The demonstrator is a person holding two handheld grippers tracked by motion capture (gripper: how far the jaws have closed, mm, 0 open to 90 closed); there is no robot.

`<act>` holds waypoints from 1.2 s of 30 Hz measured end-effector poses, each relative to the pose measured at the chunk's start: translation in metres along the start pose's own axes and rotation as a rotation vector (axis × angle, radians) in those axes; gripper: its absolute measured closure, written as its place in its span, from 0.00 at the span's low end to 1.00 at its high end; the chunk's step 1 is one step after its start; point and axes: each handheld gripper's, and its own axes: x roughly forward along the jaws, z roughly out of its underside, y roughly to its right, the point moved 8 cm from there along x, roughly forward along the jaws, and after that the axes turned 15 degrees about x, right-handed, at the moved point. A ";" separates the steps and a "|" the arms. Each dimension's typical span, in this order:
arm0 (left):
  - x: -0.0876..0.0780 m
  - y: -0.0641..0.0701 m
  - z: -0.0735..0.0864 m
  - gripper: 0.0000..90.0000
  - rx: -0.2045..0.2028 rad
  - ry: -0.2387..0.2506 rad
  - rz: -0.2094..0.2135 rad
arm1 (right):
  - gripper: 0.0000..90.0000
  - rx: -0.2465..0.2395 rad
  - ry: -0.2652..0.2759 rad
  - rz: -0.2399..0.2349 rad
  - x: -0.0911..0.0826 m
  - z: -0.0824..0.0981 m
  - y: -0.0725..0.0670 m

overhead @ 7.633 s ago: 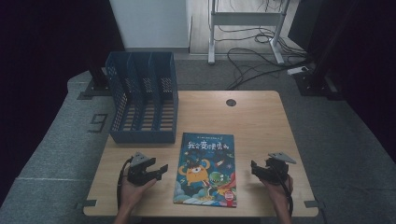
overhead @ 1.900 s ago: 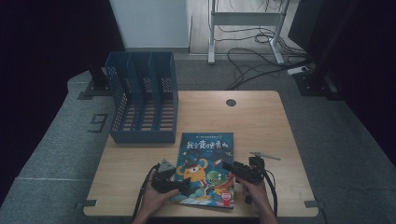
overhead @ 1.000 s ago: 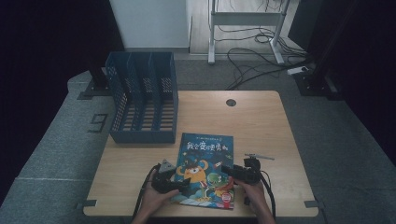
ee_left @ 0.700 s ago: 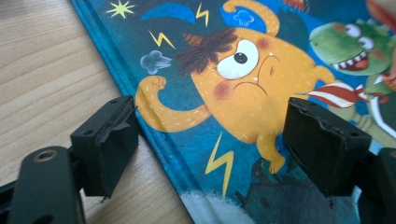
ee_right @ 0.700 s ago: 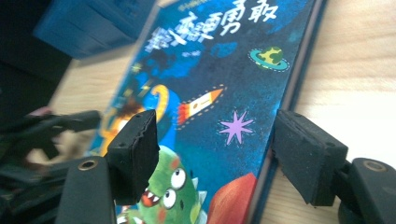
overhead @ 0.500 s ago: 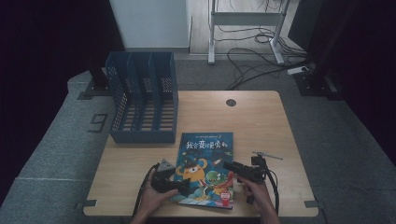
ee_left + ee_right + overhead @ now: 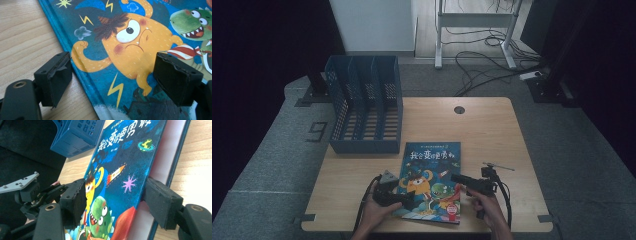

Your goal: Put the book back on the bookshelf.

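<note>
A picture book [image 7: 432,175] with a blue cover and cartoon monsters lies flat near the table's front edge. My left gripper [image 7: 406,197] is at its lower left. In the left gripper view its jaws have just been opening and stand open [image 7: 112,75] astride the book's [image 7: 130,37] spine edge, one pad over the wood and one over the cover. My right gripper [image 7: 458,179] reaches in from the right edge. Its jaws [image 7: 115,195] have just been closing, still apart, with the raised front cover [image 7: 125,157] between them and the white pages [image 7: 165,157] beneath.
A blue slotted file rack [image 7: 364,107] stands at the table's back left, also seen behind the book [image 7: 75,135]. The wooden table [image 7: 492,135] has a round cable hole [image 7: 459,110] near its far edge. The floor beyond carries cables and a desk frame.
Both grippers have come in from the table's front corners to the book's two side edges. Over the last second the right one has shifted slightly at the right edge; the left one has stayed put.
</note>
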 end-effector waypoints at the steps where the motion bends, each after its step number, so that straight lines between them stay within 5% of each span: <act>1: 0.000 0.000 0.000 0.17 0.001 0.000 -0.001 | 0.37 -0.003 -0.003 0.005 0.000 0.000 0.000; 14: 0.000 -0.001 0.000 0.17 0.003 -0.002 -0.013 | 0.38 -0.099 -0.031 0.055 0.005 0.004 0.004; 17: -0.001 -0.002 0.000 0.17 -0.005 0.003 -0.003 | 0.40 -0.111 -0.039 0.032 0.003 0.004 0.002; 20: -0.002 -0.004 0.000 0.18 -0.037 0.019 0.027 | 0.45 -0.123 -0.137 -0.068 0.011 0.018 -0.008; 23: -0.003 -0.005 0.001 0.19 -0.033 0.018 0.031 | 0.44 -0.203 -0.109 0.027 0.022 0.021 -0.010; 27: -0.003 -0.004 0.001 0.19 -0.023 0.013 0.024 | 0.46 -0.266 -0.050 0.091 0.022 0.015 -0.006; 36: -0.003 -0.005 0.001 0.19 -0.027 0.015 0.033 | 0.48 -0.293 -0.001 0.093 0.022 0.003 -0.005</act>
